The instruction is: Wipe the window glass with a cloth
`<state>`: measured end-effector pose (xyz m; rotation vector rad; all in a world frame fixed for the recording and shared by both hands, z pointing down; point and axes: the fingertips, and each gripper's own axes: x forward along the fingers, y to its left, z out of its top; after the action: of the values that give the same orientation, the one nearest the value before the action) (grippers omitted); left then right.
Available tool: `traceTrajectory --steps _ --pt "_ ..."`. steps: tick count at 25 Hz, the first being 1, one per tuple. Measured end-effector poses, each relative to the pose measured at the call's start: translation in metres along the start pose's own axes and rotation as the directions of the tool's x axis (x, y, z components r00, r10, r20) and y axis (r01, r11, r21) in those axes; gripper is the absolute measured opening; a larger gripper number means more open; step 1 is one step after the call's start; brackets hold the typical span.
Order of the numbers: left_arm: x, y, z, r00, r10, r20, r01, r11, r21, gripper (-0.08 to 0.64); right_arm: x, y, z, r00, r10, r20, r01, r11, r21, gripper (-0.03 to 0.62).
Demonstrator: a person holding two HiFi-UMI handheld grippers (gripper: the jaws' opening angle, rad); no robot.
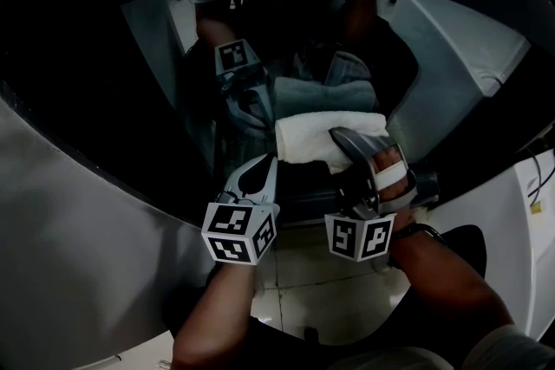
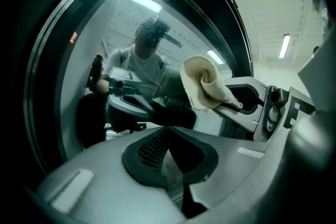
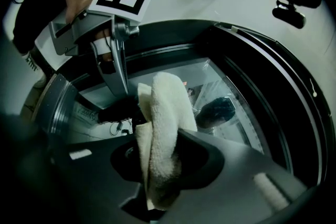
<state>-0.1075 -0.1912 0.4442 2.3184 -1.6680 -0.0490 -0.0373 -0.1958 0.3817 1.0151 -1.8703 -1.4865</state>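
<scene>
The dark window glass (image 1: pixel 130 108) of a car door mirrors a person and both grippers. My right gripper (image 1: pixel 344 143) is shut on a folded white cloth (image 1: pixel 319 137) and holds it against the glass near the middle. In the right gripper view the cloth (image 3: pixel 163 134) stands pinched between the jaws in front of the glass (image 3: pixel 236 97). My left gripper (image 1: pixel 270 164) is just left of the cloth, shut with nothing in it, tips at the glass. The left gripper view shows the cloth (image 2: pixel 202 84) to the right, against the glass (image 2: pixel 100 34).
Pale car body panels frame the window at the lower left (image 1: pixel 69 256) and upper right (image 1: pixel 468 30). A dark rubber seal (image 3: pixel 283 86) rims the glass. Tiled floor (image 1: pixel 303 277) shows below between my arms.
</scene>
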Motion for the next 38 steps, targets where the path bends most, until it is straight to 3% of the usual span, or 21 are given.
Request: traceTrajectory --steps 38 --pt "0.014 0.013 0.003 0.999 0.017 -0.044 -0.018 0.999 -0.037 0.017 0.005 0.059 -0.024 0.992 0.116 -0.045 -0.113 0.992 0.052 0.104"
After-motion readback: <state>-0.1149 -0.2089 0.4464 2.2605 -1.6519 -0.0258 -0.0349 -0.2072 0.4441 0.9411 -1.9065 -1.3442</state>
